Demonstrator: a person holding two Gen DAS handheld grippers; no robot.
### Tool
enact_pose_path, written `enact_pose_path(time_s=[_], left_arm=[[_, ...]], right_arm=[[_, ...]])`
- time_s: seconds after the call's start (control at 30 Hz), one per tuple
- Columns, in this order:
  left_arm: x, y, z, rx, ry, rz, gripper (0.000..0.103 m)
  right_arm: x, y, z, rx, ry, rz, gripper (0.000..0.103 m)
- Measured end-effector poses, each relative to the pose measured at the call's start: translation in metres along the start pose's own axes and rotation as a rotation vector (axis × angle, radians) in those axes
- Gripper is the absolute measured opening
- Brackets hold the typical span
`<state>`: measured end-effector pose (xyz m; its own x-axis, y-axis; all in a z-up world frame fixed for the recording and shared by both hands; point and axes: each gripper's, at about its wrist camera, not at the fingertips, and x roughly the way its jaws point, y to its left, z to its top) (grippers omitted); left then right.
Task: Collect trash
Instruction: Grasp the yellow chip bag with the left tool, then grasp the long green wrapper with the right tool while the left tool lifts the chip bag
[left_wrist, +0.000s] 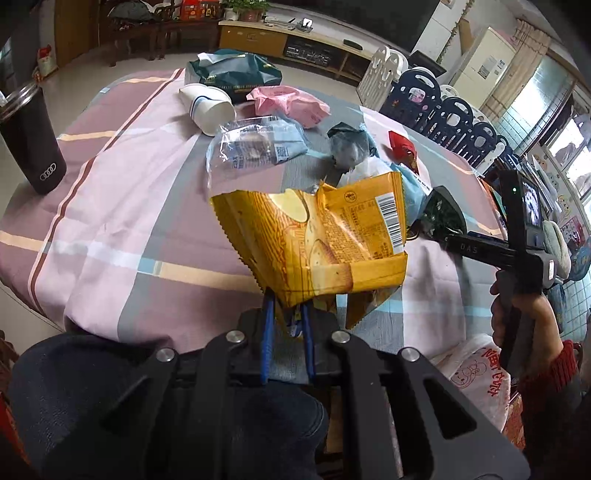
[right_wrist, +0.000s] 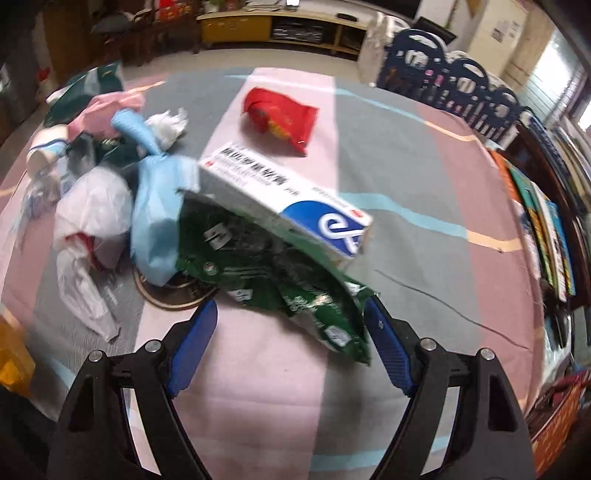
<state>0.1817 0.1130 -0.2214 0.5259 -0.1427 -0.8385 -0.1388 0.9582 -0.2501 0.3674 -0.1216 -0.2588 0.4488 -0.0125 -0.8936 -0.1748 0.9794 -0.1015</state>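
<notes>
A living room lies behind the worktop (left_wrist: 110, 206) and its striped pink-grey cloth. At nine o'clock stands a dark tumbler (left_wrist: 31, 144) bearing four rings. The left hand-held gripper (left_wrist: 287, 325) pinches a yellow snack bag (left_wrist: 314, 240). The right hand-held gripper (right_wrist: 291, 347), wide open, has a green wrapper (right_wrist: 273, 273) at twelve o'clock, running diagonally, partly under a white-blue box (right_wrist: 288, 199).

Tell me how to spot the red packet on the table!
Look at the striped tablecloth over the table. Past the white and blue box, away from the crumpled bag pile, lies the red packet alone. It is the only bright red wrapper there.
</notes>
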Motion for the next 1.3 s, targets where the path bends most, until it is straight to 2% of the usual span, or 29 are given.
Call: enact_pose_path(time_s=[0.03, 0.07, 0.1, 0.2, 0.23, 0.27, 0.3, 0.37, 0.47, 0.6, 0.7, 0.8, 0.83, 0.87, 0.93, 0.97, 1.1, 1.2, 1.27, 1.3], left_arm=[[0.001, 0.001, 0.0, -0.002, 0.002, 0.0, 0.015], [0.002, 0.001, 0.0, -0.001, 0.005, 0.001, 0.015], [0.003, 0.001, 0.0, -0.003, 0.008, 0.002, 0.015], [0.005, 0.003, 0.0, -0.016, 0.019, 0.003, 0.016], [0.005, 0.004, 0.0, -0.018, 0.02, 0.004, 0.016], [0.006, 0.004, 0.0, -0.02, 0.02, 0.005, 0.016], [0.006, 0.004, 0.001, -0.022, 0.022, 0.006, 0.016], [0.008, 0.004, 0.0, -0.025, 0.028, 0.006, 0.016], [0.01, 0.004, -0.002, -0.029, 0.037, 0.004, 0.017], [0.011, 0.005, -0.002, -0.038, 0.045, -0.009, 0.036], [0.012, 0.003, -0.003, -0.032, 0.046, -0.022, 0.044], [0.016, 0.003, -0.003, -0.035, 0.052, -0.035, 0.051], [0.017, 0.003, -0.003, -0.037, 0.054, -0.037, 0.052], [0.019, 0.003, -0.003, -0.039, 0.057, -0.037, 0.052], [0.022, 0.005, -0.002, -0.047, 0.06, -0.035, 0.053], [0.023, 0.006, -0.002, -0.055, 0.063, -0.037, 0.053], [0.026, 0.011, 0.001, -0.089, 0.059, -0.044, 0.057], [0.031, 0.014, 0.005, -0.098, 0.066, -0.048, 0.056], [0.037, 0.012, 0.006, -0.088, 0.084, -0.033, 0.051], [0.041, 0.011, 0.006, -0.08, 0.098, -0.026, 0.044]], right_arm=[[-0.004, 0.002, -0.003, -0.005, -0.007, 0.034, 0.062], [-0.008, 0.003, -0.006, 0.009, 0.003, 0.08, 0.054], [-0.01, 0.003, -0.008, 0.026, 0.015, 0.118, 0.053], [-0.026, 0.007, -0.021, 0.066, 0.043, 0.325, 0.053], [-0.034, 0.01, -0.026, 0.057, 0.043, 0.375, 0.053], [-0.041, 0.013, -0.029, 0.041, 0.031, 0.384, 0.056], [-0.049, 0.014, -0.031, 0.015, 0.008, 0.361, 0.06], [-0.055, 0.014, -0.029, -0.006, -0.034, 0.268, 0.08], [-0.049, 0.001, -0.022, 0.04, -0.053, 0.153, 0.082], [-0.025, -0.017, -0.01, 0.069, -0.046, 0.04, 0.082], [-0.007, -0.016, 0.001, 0.014, -0.028, -0.013, 0.082], [0.007, -0.01, 0.001, -0.047, 0.004, 0.008, 0.082], [0.009, -0.007, 0.001, -0.063, 0.001, 0.021, 0.078], [0.009, -0.005, 0.0, -0.072, -0.005, 0.046, 0.059], [0.011, 0.0, -0.002, -0.068, 0.012, 0.076, 0.04], [0.01, 0.002, -0.005, -0.068, 0.012, 0.085, 0.034], [-0.003, 0.012, -0.02, -0.064, 0.017, 0.152, 0.032], [-0.019, 0.012, -0.038, 0.003, 0.019, 0.221, 0.032], [-0.031, 0.009, -0.055, 0.057, 0.009, 0.256, 0.032], [-0.036, 0.007, -0.062, 0.082, 0.005, 0.279, 0.032]])
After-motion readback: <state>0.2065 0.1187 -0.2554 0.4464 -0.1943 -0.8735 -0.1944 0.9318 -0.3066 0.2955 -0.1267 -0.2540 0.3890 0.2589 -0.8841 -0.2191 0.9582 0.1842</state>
